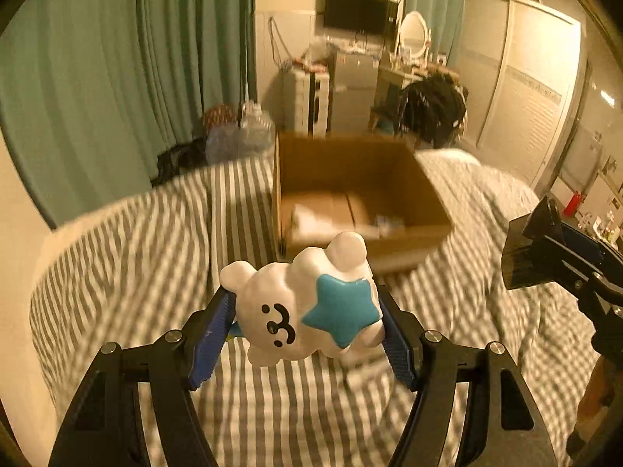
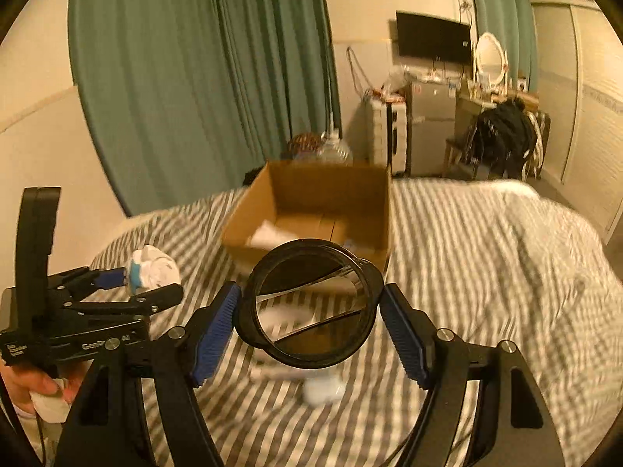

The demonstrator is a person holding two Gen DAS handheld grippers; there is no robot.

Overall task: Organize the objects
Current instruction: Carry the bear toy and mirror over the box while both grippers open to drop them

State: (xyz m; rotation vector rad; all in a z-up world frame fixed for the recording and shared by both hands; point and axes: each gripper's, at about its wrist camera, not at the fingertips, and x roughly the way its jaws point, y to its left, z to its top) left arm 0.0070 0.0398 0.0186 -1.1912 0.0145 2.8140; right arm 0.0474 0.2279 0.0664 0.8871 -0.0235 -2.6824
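My left gripper (image 1: 305, 311) is shut on a white bear figure with a blue star (image 1: 307, 303) and holds it above the striped bed, short of an open cardboard box (image 1: 350, 171). The same gripper and figure (image 2: 152, 268) show at the left of the right wrist view. My right gripper (image 2: 309, 307) is shut on a round black-rimmed clear container (image 2: 311, 307), seen from its open end, held above the bed in front of the box (image 2: 323, 198). The box holds some white and pale items, blurred.
The bed has a grey and white striped cover (image 1: 155, 233). A white item (image 2: 323, 389) lies on it below my right gripper. Green curtains (image 2: 194, 78), a water jug (image 1: 255, 128), a small fridge (image 2: 428, 128) and a chair with dark clothes (image 2: 506, 136) stand beyond the bed.
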